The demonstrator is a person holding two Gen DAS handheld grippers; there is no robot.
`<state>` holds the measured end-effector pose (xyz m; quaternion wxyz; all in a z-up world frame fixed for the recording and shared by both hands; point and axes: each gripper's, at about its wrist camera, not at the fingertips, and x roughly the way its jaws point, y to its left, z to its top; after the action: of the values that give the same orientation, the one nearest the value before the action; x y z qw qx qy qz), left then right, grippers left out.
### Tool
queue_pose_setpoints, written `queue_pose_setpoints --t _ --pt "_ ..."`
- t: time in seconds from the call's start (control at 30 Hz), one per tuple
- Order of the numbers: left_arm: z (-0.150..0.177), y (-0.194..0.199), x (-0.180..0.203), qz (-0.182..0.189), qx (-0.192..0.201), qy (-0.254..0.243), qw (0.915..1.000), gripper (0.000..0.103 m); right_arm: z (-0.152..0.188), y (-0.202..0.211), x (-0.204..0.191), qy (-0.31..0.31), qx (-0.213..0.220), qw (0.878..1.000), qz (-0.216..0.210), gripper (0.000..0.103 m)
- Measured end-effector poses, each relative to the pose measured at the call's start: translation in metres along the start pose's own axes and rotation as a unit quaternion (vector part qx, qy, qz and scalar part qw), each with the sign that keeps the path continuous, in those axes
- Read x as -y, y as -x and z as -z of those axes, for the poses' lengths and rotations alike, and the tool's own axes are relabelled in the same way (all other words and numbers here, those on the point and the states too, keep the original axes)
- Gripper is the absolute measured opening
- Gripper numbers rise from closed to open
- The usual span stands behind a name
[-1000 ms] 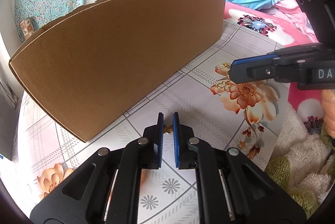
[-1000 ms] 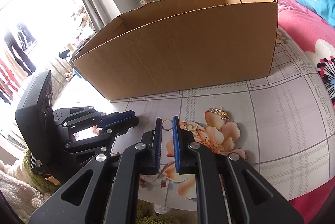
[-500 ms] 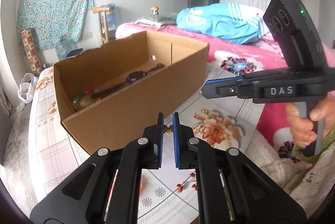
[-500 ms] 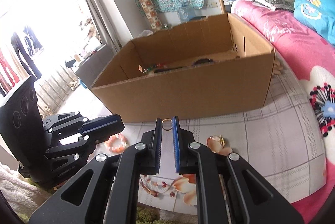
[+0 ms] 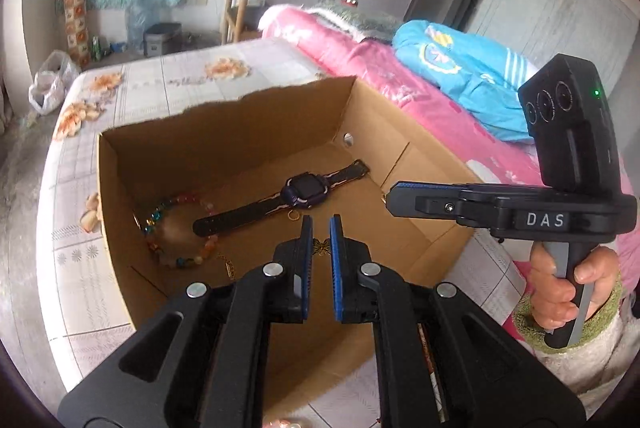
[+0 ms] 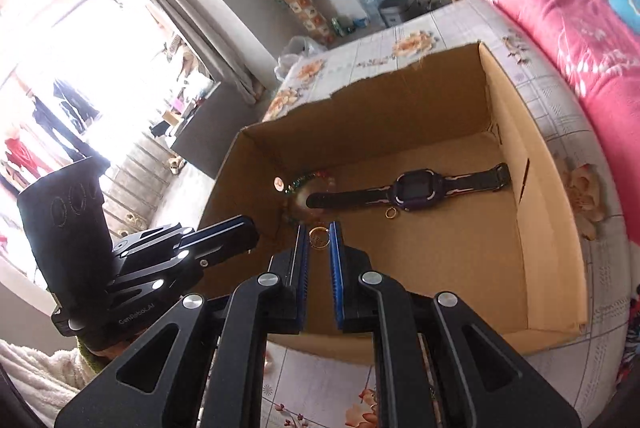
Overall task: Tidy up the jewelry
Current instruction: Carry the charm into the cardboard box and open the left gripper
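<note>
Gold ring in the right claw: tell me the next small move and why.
Probably open the right claw and let the gold ring drop. It is pinched between the pads, already above the open cardboard box, where the watch and another small ring lie on the floor.

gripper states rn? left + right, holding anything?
Left gripper: shut on a small gold butterfly-shaped charm, above the cardboard box.
Right gripper: shut on a gold ring, also over the box.
</note>
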<state>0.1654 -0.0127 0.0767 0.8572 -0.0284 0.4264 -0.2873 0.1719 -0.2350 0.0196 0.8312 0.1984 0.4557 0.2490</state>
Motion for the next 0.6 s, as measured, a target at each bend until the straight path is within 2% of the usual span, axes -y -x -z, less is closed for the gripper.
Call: queue_pose_setpoints --t 0.13,0.27,0.33,0.47,0.6 --pt "-0.005 -0.022 -0.020 -0.005 -0.034 0.047 0.9983 0.008 -0.012 -0.020 0.019 -0.031 -0.026 0.999 0.000 0.011" --pt "-0.009 -0.029 -0.026 0.003 -0.038 0.074 0.9965 0.009 -0.014 -0.021 0.035 -0.055 -0.024 0.998 -0.009 0.011" --pt "-0.010 -0.031 -0.028 0.001 -0.037 0.077 0.9964 0.016 -0.014 -0.020 0.041 -0.061 -0.019 0.998 -0.012 0.011" --pt "-0.010 -0.028 -0.032 0.000 -0.032 0.086 0.9958 0.017 -0.014 -0.013 0.048 -0.072 -0.008 0.997 -0.021 0.011" --pt "-0.007 -0.016 -0.030 0.001 -0.009 0.084 0.9965 0.019 -0.010 0.001 0.050 -0.081 0.013 0.996 -0.020 0.012"
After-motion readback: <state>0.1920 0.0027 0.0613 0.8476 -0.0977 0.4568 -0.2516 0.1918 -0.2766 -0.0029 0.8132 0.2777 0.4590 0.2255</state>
